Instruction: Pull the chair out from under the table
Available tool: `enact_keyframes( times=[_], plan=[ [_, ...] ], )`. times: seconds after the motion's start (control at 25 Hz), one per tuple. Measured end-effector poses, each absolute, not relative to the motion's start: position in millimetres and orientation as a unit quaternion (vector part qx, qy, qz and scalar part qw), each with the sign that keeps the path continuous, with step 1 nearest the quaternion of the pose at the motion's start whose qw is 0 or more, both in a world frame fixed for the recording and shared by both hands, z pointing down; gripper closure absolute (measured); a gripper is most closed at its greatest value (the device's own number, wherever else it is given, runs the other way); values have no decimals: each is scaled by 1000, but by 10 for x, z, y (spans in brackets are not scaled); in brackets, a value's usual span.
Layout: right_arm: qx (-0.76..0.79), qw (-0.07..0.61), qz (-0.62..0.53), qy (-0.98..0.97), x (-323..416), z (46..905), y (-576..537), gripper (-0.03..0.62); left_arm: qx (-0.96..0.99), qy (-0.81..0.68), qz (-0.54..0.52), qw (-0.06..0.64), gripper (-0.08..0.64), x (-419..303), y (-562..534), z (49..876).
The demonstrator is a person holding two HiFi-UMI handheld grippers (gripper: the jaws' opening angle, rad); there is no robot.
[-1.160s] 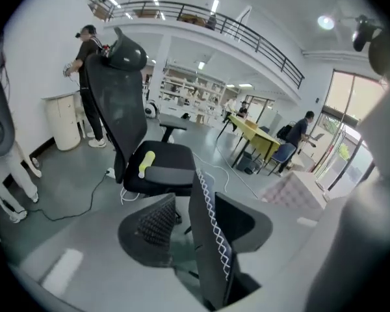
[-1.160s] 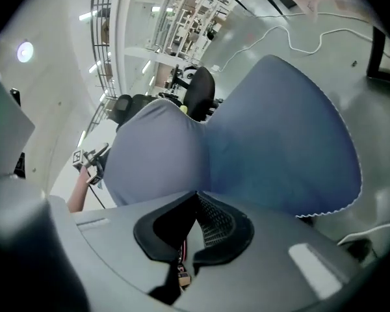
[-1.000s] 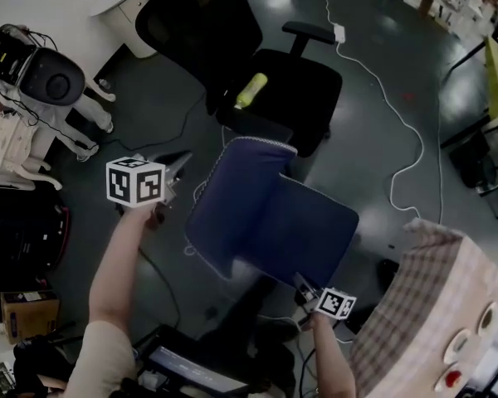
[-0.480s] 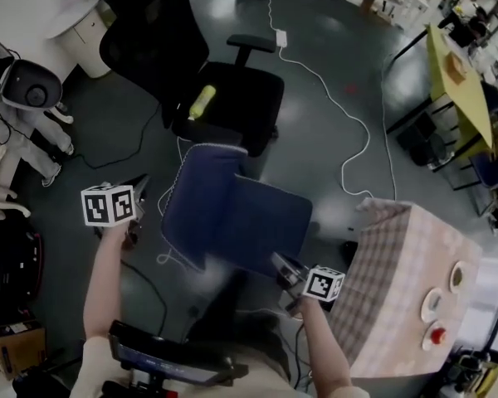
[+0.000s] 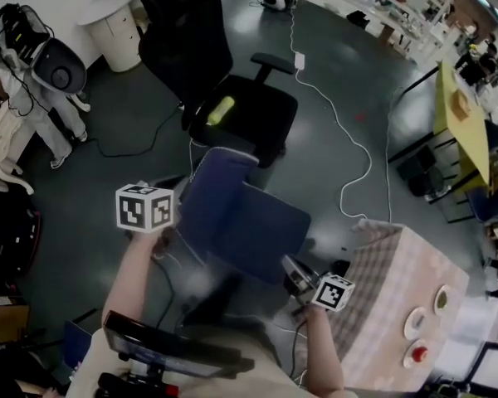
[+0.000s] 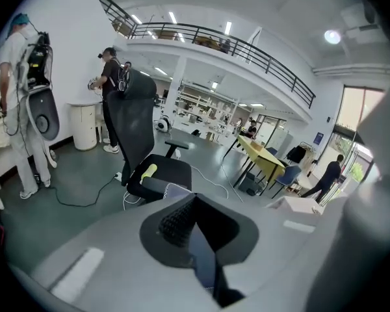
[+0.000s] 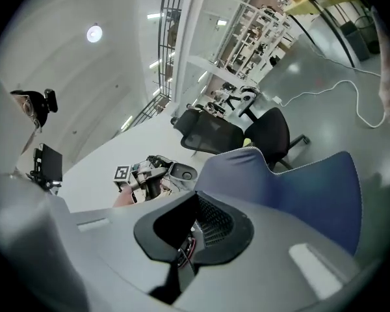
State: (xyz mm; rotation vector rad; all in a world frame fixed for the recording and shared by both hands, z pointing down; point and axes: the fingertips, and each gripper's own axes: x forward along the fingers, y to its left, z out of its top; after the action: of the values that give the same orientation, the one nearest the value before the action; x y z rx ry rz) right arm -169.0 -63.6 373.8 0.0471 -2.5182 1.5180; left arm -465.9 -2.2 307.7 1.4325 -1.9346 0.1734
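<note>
The blue padded chair (image 5: 242,215) stands out from the checked-cloth table (image 5: 394,305), its back toward the black office chair. My left gripper (image 5: 181,196) is at the left edge of the chair's back. Its jaws are shut and I cannot tell whether they touch the fabric. In the left gripper view the shut left gripper (image 6: 194,203) points past the chair's white-trimmed top (image 6: 175,190). My right gripper (image 5: 292,270) is shut at the seat's near right corner, close to the table. The right gripper view shows the shut right gripper (image 7: 196,203), the blue chair (image 7: 299,187) beyond it and the left gripper (image 7: 146,174).
A black office chair (image 5: 236,114) with a yellow-green object (image 5: 222,109) on its seat stands just behind the blue chair. A white cable (image 5: 349,143) runs across the grey floor. A person (image 5: 25,89) stands at far left. The table carries small dishes (image 5: 417,322).
Both grippers have risen. The left one moved in toward the chair's back, and the right one came up beside the seat corner. The blue chair stays put beside the black chair.
</note>
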Motion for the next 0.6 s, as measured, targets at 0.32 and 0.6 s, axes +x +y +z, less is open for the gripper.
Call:
enact_keyframes(
  times=[0.32, 0.6],
  plan=[
    [-13, 83, 501, -862, -1457, 3378, -426, 578, 552, -747, 74, 362, 565, -4096, 173, 3069],
    [-14, 103, 480, -871, -1068, 3342, -181, 580, 550, -759, 108, 331, 565, -3624, 167, 3049]
  ],
)
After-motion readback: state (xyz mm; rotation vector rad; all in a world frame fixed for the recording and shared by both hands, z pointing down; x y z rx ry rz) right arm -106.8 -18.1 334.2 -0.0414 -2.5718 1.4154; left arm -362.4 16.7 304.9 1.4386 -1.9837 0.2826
